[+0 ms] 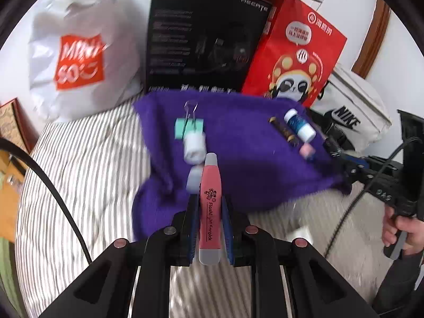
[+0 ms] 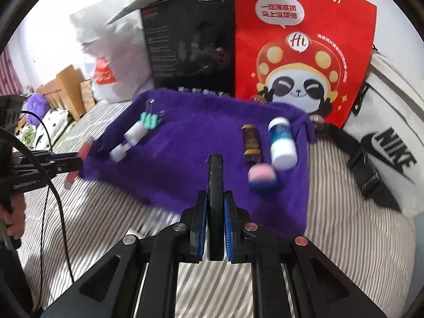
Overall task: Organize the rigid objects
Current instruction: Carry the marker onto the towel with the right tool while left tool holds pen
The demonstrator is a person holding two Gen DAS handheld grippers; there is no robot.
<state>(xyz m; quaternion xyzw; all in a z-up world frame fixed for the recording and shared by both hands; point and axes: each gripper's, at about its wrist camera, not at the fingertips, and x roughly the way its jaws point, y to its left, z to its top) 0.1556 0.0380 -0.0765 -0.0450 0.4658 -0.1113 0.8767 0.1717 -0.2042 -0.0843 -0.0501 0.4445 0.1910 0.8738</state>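
My left gripper (image 1: 210,201) is shut on a pink flashlight earpick (image 1: 210,206), held over the near edge of a purple cloth (image 1: 246,164). My right gripper (image 2: 215,198) is shut on a flat black bar (image 2: 215,201) above the cloth (image 2: 185,159). On the cloth lie a green binder clip (image 1: 188,127), two small white tubes (image 1: 195,147), a brown tube (image 2: 251,143), a blue-and-white bottle (image 2: 281,143) and a pink-capped item (image 2: 262,176). The left gripper also shows in the right wrist view (image 2: 79,159).
Behind the cloth stand a white shopping bag (image 1: 79,53), a black box (image 1: 206,39) and a red panda bag (image 2: 304,47). A white Nike bag (image 2: 392,148) lies to the right. Striped bedding (image 1: 87,185) lies under everything. A black cable (image 1: 53,185) crosses the left.
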